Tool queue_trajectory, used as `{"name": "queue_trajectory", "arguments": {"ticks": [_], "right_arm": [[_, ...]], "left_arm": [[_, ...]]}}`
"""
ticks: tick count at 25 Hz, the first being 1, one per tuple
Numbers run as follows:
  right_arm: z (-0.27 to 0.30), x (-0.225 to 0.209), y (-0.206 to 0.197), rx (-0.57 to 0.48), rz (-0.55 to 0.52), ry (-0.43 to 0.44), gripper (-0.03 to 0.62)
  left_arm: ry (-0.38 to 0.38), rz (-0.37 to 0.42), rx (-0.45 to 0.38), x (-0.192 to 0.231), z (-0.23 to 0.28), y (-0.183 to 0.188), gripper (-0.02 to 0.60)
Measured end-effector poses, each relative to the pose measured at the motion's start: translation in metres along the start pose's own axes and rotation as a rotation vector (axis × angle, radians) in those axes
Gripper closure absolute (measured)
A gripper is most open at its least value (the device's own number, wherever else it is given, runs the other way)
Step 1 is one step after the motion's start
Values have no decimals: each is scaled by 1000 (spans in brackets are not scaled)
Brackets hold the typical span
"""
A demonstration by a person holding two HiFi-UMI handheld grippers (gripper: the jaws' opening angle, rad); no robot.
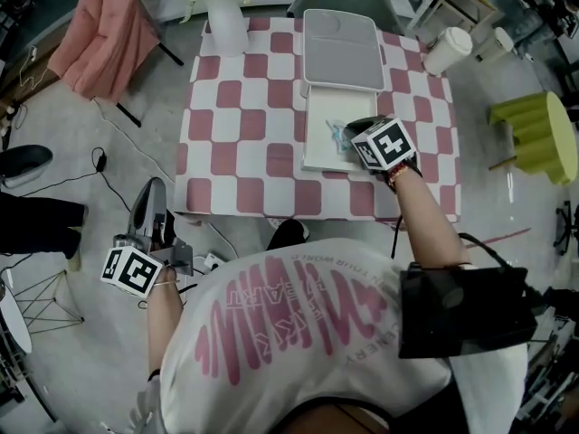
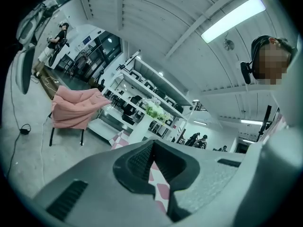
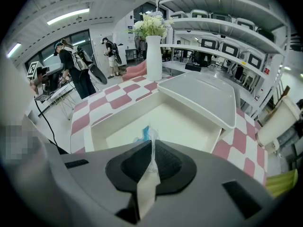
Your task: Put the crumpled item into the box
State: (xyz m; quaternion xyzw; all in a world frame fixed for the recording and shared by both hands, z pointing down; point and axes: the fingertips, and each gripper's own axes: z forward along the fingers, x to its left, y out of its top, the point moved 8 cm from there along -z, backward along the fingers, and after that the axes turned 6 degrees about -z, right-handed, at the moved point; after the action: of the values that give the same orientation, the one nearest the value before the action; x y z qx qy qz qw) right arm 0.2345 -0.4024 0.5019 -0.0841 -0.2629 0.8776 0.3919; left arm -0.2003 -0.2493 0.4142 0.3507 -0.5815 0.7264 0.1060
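Right gripper (image 1: 351, 130): jaws are closed on the crumpled item (image 3: 147, 136), held above the box (image 3: 189, 123) | left gripper (image 2: 151, 161): jaws are pressed together, nothing gripped, well apart from the box.

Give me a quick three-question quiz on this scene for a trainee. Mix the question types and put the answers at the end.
1. True or false: the right gripper is shut on the crumpled item.
2. What does the right gripper hang over? A a sink; B the open box; C a drawer.
3. Fill in: the left gripper is shut and holds ____.
Key: 1 true; 2 B; 3 nothing.
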Motion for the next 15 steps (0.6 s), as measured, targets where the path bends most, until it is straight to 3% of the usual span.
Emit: {"name": "queue_trajectory", "arguments": {"ticks": [15], "right_arm": [[2,1,0,27,-11,13,583]], "left_arm": [[6,-8,-20,-4,-5,-4,574]]}}
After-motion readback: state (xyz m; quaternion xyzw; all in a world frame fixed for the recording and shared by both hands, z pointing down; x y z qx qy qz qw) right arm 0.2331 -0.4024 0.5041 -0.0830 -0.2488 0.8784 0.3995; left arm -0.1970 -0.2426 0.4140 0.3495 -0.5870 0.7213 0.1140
